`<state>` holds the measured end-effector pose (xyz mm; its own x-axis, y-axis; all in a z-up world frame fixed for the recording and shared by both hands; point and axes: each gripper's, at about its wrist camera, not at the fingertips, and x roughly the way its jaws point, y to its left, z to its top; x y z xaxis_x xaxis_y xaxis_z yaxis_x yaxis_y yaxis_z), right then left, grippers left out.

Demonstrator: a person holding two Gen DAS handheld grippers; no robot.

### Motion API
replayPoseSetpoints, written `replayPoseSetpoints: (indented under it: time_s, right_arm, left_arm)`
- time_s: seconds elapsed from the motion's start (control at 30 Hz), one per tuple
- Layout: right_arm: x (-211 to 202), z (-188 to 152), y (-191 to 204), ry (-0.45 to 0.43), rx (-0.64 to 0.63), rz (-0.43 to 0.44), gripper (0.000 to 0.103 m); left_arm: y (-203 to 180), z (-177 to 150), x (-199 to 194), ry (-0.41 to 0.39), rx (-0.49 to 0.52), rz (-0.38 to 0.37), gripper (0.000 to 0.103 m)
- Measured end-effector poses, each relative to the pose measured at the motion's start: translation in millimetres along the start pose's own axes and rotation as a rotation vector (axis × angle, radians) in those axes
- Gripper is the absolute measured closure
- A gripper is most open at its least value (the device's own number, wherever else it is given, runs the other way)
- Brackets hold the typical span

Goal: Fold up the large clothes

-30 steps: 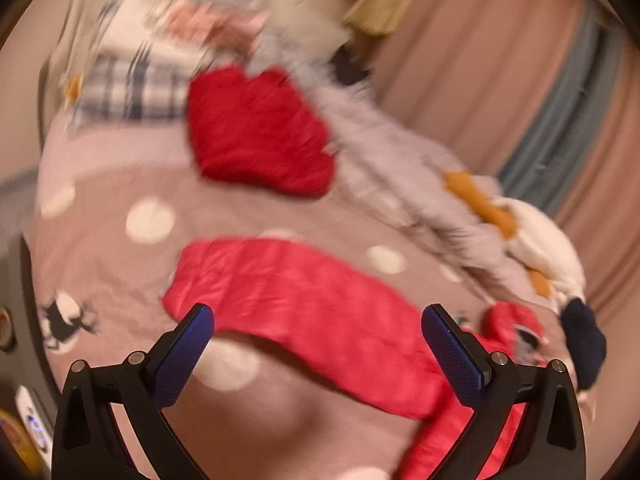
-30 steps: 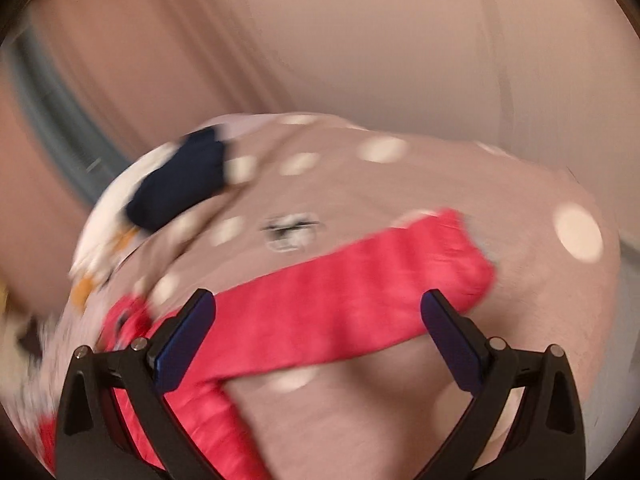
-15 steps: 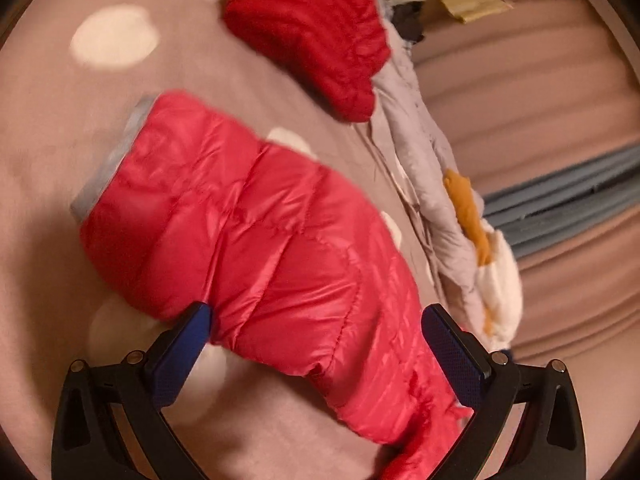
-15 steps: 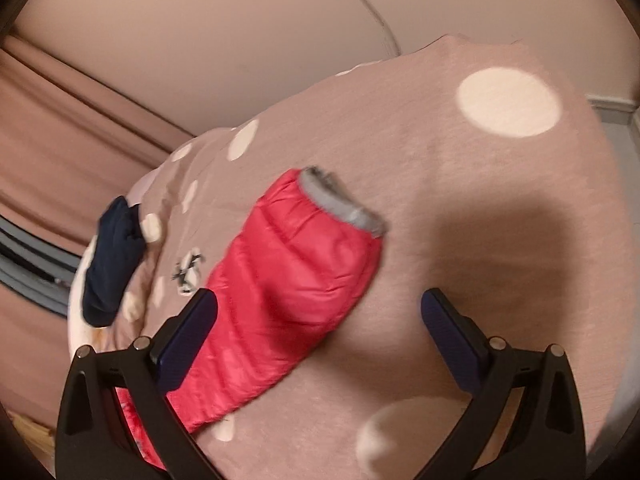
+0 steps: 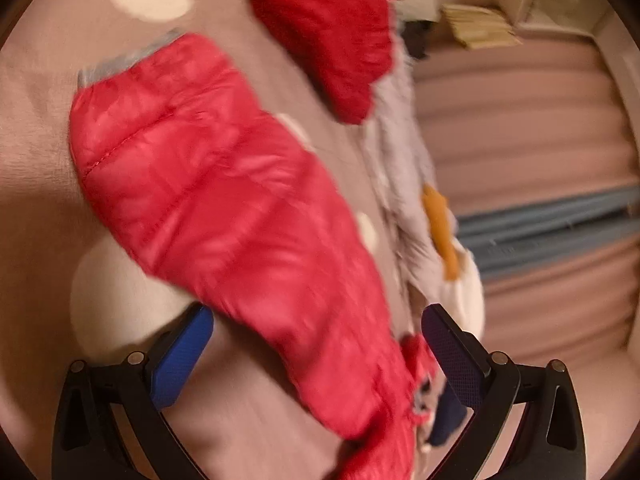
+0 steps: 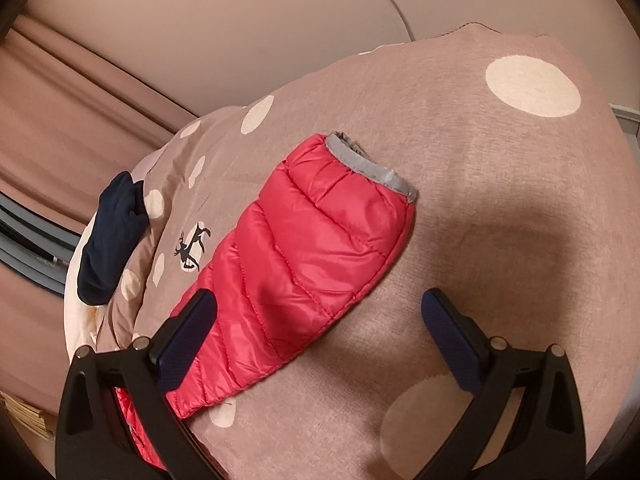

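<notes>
Both claws gape above the red sleeve (image 6: pixel 312 256), seemingly untouched.

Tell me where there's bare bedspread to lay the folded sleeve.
Bare bedspread lies right of the red sleeve's grey cuff, up to the large cream dot. Crowded: the far edge, with a red garment and grey clothes.

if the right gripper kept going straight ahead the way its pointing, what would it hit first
Most likely the red puffer sleeve lying on the dotted bedspread: its lower edge sits between the open fingers of the right gripper. Depth is unclear, so it might touch bare bedspread just beside it.
</notes>
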<state>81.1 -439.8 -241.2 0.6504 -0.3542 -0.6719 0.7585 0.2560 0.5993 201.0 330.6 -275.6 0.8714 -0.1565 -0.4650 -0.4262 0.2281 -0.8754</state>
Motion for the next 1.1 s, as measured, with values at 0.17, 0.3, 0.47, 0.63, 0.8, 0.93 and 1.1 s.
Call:
replayPoseSetpoints:
  time_s: [0.17,0.3,0.47,0.63,0.8,0.93,1.1]
  right_arm:
    - [-0.2,4.1,-9.6,0.007,0.029,0.054,0.000]
    - [0.2,9.8,-17.8,0.007,0.079,0.120,0.000]
    - [12.8,24.1,-25.7,0.006,0.148,0.281,0.007]
    - [35.5,33.9,-35.9,-0.031,0.191,0.158,0.083]
    - [26.6,44.7,-18.0,-0.050,0.084,0.150,0.093]
    - [-2.7,41.7,39.4,-0.101,-0.102,0.193,0.094]
    - [-41.0,8.7,122.9,-0.100,-0.289,0.394,0.094]
  left_arm:
    - [-15.9,18.6,9.3,-0.074,0.107,0.065,0.020]
    - [0.6,36.1,18.7,-0.080,0.092,0.177,0.060]
    - [-5.5,29.7,26.2,-0.099,0.217,0.258,0.080]
    - [-16.2,24.4,23.9,-0.116,0.257,0.359,0.089]
    - [-47.7,10.8,8.1,-0.186,0.416,0.443,0.092]
    - [-79.1,-2.1,-8.8,-0.262,0.524,0.433,0.092]
    - [-114.3,-21.7,-23.7,-0.329,0.652,0.415,0.092]
